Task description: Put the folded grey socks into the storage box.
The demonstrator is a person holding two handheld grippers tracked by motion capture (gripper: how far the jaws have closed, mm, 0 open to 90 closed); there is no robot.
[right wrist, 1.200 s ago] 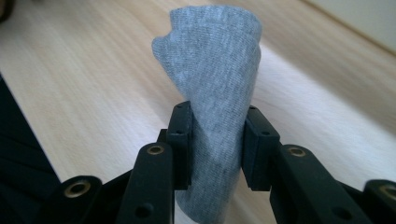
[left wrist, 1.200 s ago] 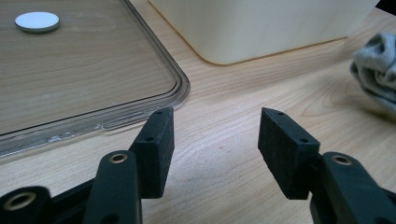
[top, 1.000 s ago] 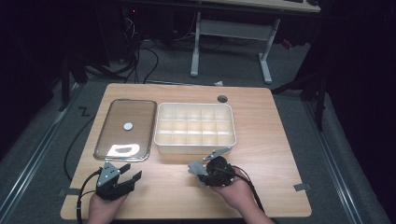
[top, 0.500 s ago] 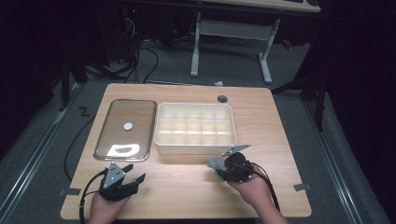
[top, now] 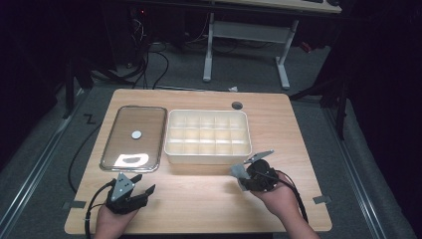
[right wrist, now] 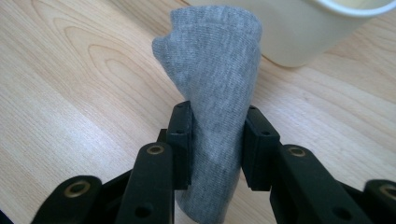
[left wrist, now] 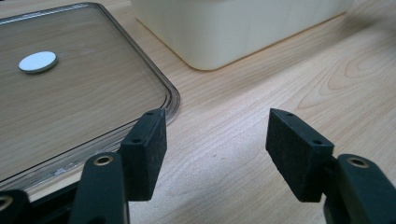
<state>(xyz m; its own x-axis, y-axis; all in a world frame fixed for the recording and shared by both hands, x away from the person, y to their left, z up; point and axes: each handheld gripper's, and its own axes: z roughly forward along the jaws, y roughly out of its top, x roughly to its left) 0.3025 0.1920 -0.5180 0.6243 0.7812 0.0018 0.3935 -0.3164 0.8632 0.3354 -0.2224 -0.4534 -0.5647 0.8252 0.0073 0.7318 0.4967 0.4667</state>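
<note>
Your right gripper [right wrist: 215, 144] jaws clamp a grey knit sock [right wrist: 217, 88], soft, rolled | left gripper [left wrist: 217, 154] jaws just opened, empty, over woodgrain worktop [left wrist: 261, 93]

table [top: 199, 194]: pale wood grain, smooth, matt | sock [right wrist: 217, 84]: grey knit cloth, soft, matt | box [top: 208, 155]: cream plastic, smooth, slight sheen | lid [top: 149, 130]: clear plastic, glossy, reflecting light | pads [left wrist: 148, 154]: black, matt, finely rough
</note>
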